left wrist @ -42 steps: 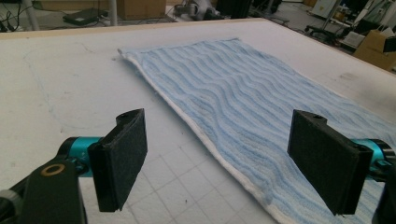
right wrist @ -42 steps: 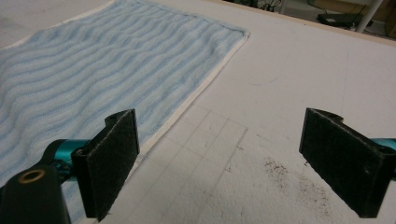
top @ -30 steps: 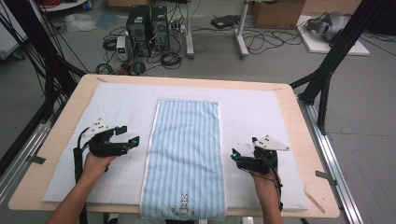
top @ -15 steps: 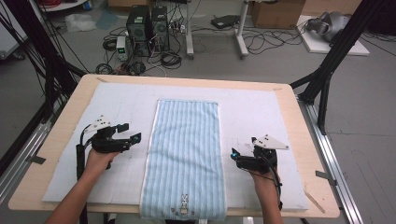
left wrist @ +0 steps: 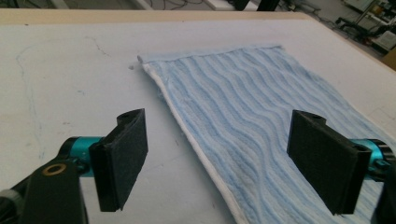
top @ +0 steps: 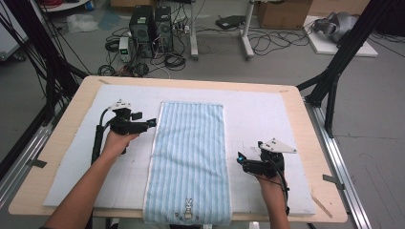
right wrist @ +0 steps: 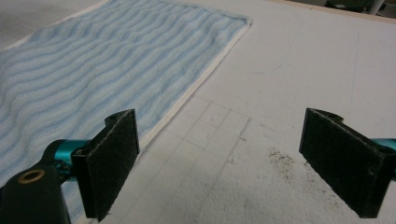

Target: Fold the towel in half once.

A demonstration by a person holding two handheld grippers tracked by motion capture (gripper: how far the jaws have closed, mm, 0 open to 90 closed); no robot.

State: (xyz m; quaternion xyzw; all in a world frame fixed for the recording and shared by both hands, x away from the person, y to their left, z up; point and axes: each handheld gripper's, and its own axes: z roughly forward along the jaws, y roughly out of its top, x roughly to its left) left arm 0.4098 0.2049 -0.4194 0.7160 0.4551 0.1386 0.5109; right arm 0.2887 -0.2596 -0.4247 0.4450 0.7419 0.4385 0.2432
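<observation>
On the white-covered bench [top: 296, 119] a blue striped towel [top: 188, 157] lies flat down the middle, reaching the near edge, while the left gripper [top: 152, 122] and right gripper [top: 240, 157] flank its long sides, fingers spread and empty, seemingly poised to grasp those edges.

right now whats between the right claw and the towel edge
Nothing: in the high view, bare white mat separates the right claw from the striped towel.
</observation>
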